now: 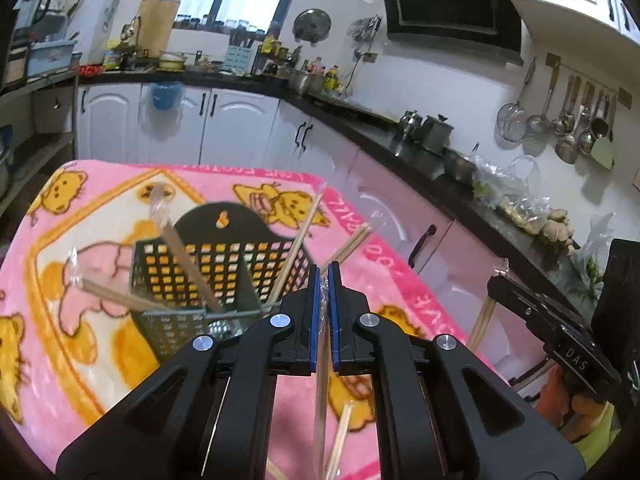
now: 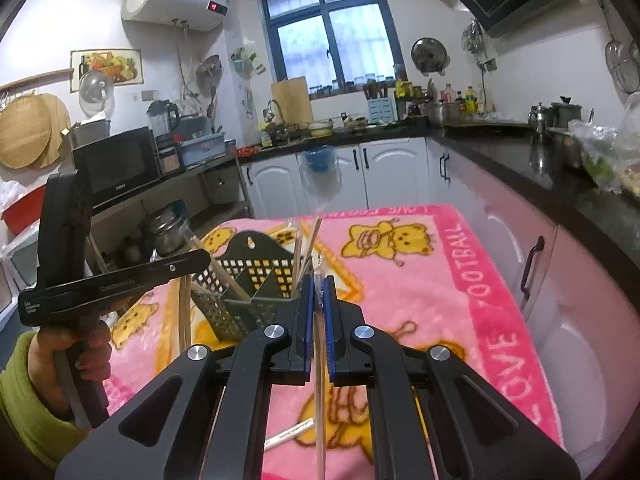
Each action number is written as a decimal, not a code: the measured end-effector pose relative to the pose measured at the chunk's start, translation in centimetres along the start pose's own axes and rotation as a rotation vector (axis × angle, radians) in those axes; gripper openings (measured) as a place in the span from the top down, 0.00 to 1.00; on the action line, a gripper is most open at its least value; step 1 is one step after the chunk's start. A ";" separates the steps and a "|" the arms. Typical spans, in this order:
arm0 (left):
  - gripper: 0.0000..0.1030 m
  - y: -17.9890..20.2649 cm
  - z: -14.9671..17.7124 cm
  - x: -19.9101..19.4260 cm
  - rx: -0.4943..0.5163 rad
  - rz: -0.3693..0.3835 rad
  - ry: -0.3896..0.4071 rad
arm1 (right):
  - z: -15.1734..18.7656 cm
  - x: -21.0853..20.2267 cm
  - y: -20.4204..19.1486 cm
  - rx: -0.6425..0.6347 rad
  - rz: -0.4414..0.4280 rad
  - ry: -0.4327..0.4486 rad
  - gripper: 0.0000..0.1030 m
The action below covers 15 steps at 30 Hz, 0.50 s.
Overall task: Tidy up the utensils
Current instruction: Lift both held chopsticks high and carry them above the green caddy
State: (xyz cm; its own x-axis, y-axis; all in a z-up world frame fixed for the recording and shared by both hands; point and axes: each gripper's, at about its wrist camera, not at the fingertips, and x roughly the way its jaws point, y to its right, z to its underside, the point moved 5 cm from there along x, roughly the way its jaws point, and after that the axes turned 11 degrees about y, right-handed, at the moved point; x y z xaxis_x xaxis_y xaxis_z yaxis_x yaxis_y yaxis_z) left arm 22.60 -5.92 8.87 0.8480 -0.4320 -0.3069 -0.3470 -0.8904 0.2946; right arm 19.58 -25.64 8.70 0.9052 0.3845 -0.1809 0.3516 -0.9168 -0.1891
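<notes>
Left tongs (image 1: 324,276): jaws nearly together, blue pads pinching a clear-wrapped chopstick pair (image 1: 322,392) that hangs down below the pads. Tongs are raised above the surface, pointing toward the basket.

Right tongs (image 2: 319,288): jaws likewise almost closed, pads clamped on a second wrapped pair (image 2: 320,384); the wrapper sticks up past the tips and the sticks hang below.

Basket (image 1: 208,264): black, perforated, with a divider, standing on the pink blanket (image 1: 100,360) that covers the surface. Several chopsticks (image 1: 192,264) lean in its compartments, some with wrappers at the upper ends. From the right wrist view the basket lies just ahead and left of the right tongs.

Loose pair (image 2: 290,438) lies flat on the blanket below the right tongs; another (image 1: 340,440) shows below the left tongs.

A hand (image 2: 86,354) with a green sleeve grips the left tool's handle. The right tool shows at the edge of the left wrist view, near the blanket's right side.

Beyond: dark counter (image 1: 400,136), white cabinets (image 1: 236,124), window (image 2: 328,28).
</notes>
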 end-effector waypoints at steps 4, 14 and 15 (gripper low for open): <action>0.98 1.1 -1.0 0.0 0.017 0.012 0.017 | -0.9 -0.7 0.1 0.002 0.011 0.035 0.95; 0.98 2.9 -3.3 0.4 0.034 0.046 0.051 | -2.4 -1.2 0.3 -0.003 0.019 0.072 0.95; 0.98 3.0 -3.4 0.4 0.034 0.049 0.053 | -2.5 -1.2 0.3 -0.001 0.019 0.074 0.95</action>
State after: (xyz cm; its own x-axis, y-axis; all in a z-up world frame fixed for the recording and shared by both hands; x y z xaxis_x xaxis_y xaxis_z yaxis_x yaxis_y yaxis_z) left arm 23.27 -8.33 12.70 0.8495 -0.4676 -0.2442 -0.4010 -0.8732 0.2770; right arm 19.17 -26.64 11.31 0.9270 0.3578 -0.1126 0.3342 -0.9241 -0.1854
